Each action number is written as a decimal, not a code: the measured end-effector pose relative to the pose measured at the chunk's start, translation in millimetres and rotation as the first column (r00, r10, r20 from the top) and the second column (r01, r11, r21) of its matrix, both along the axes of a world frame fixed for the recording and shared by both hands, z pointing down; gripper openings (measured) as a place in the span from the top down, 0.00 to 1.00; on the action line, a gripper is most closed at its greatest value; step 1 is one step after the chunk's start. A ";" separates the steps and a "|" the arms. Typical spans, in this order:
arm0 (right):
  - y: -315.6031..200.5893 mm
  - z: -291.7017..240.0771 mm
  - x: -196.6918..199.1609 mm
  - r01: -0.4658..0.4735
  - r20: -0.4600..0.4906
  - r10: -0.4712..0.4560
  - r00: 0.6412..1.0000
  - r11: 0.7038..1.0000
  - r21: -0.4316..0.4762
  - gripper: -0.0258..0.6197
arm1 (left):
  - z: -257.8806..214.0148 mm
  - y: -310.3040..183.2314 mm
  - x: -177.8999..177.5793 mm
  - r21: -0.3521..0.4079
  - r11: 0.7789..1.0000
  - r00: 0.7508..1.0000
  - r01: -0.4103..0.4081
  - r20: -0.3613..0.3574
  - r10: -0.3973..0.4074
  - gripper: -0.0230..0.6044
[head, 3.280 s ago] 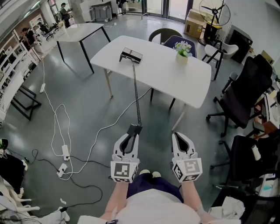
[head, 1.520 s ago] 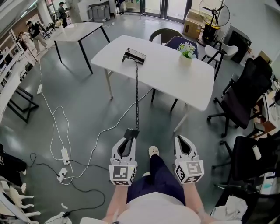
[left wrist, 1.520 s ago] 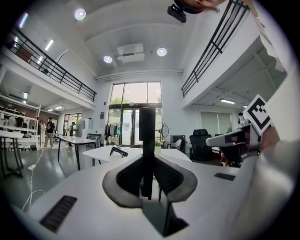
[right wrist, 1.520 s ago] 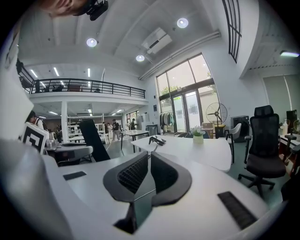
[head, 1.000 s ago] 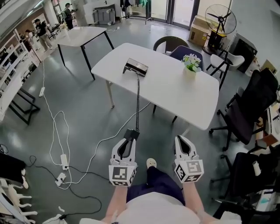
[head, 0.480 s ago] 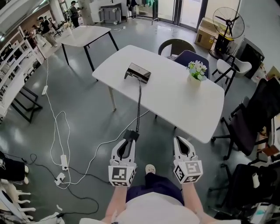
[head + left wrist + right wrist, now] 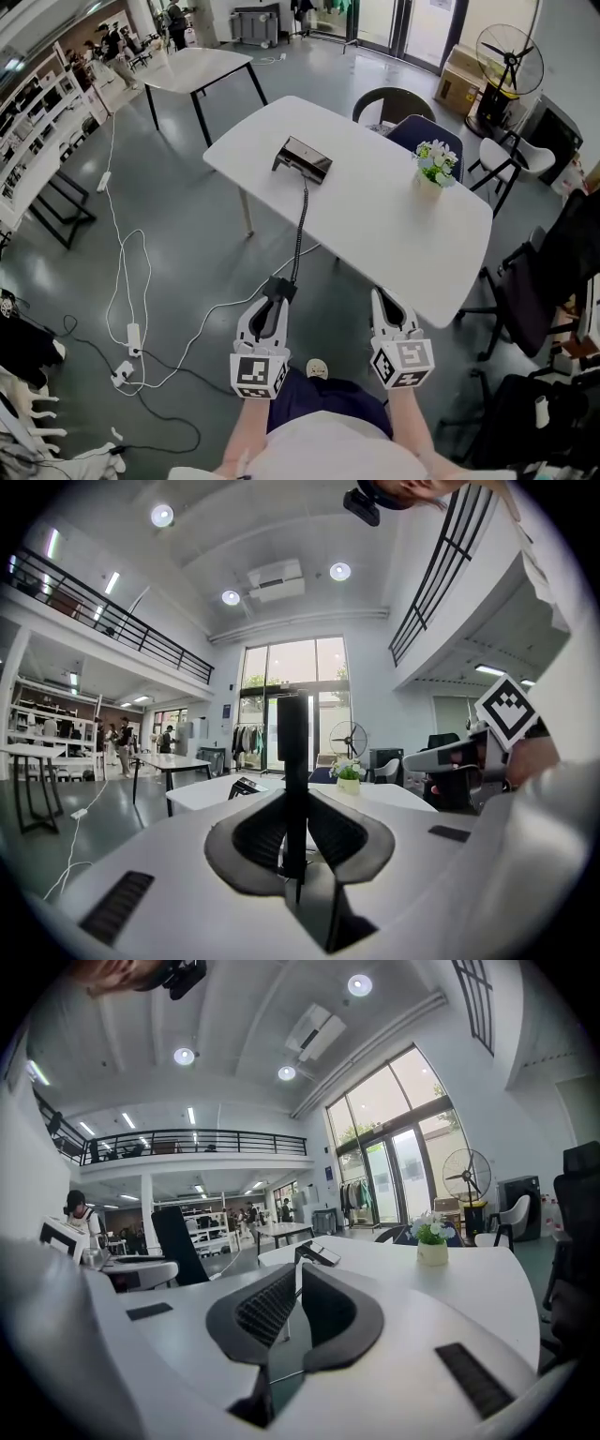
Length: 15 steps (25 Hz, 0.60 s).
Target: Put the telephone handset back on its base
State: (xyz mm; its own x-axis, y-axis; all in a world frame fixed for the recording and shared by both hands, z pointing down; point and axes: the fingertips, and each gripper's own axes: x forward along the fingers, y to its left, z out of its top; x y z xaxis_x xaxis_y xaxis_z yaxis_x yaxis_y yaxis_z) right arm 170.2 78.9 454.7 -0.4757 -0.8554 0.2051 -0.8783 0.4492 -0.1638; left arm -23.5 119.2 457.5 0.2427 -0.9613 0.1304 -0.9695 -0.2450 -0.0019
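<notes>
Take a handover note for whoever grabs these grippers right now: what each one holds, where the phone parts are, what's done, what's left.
Left gripper: shut on the handset.
Right gripper: shut, nothing in it.
The base sits on the white table ahead, toward its far left side. The coiled cord runs from the base off the table edge to the handset.
Done: the handset is in the grip.
Left: step up to the table, probably lower the handset onto the base, then let go.
</notes>
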 end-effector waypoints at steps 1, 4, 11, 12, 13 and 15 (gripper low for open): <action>-3.4 -0.5 0.2 0.002 0.003 -0.002 1.000 1.000 0.000 0.89 | 0.3 0.4 0.7 0.000 1.000 1.000 0.001 0.002 -0.001 0.85; -9.8 0.7 -1.5 0.018 0.001 -0.018 1.000 1.000 -0.005 0.89 | 3.8 3.9 -0.2 -0.011 1.000 1.000 0.015 -0.004 -0.015 0.85; -14.9 6.8 -12.3 0.051 0.001 -0.051 0.999 0.998 -0.025 0.89 | 5.8 -0.8 -8.6 -0.025 0.999 0.999 0.045 -0.001 -0.045 0.85; -15.9 8.5 -12.6 0.050 0.001 -0.050 0.999 0.998 -0.030 0.89 | 6.1 -2.9 -9.3 -0.027 0.999 0.999 0.043 0.000 -0.043 0.85; -17.4 10.0 -12.3 0.046 0.001 -0.046 0.999 0.998 -0.036 0.89 | 6.6 -5.2 -9.5 -0.030 0.999 0.999 0.040 0.002 -0.040 0.85; -21.5 12.8 -11.4 0.038 0.000 -0.038 0.999 0.998 -0.045 0.89 | 7.8 -10.8 -9.5 -0.032 0.999 0.999 0.033 0.002 -0.033 0.85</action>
State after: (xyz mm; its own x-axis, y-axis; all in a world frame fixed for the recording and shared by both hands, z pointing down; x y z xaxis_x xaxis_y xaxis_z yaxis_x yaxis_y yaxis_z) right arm 158.9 57.4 467.5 -0.5076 -0.8266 0.2430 -0.8608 0.4746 -0.1838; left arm -33.1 108.4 465.3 0.2106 -0.9642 0.1612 -0.9771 -0.2127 0.0039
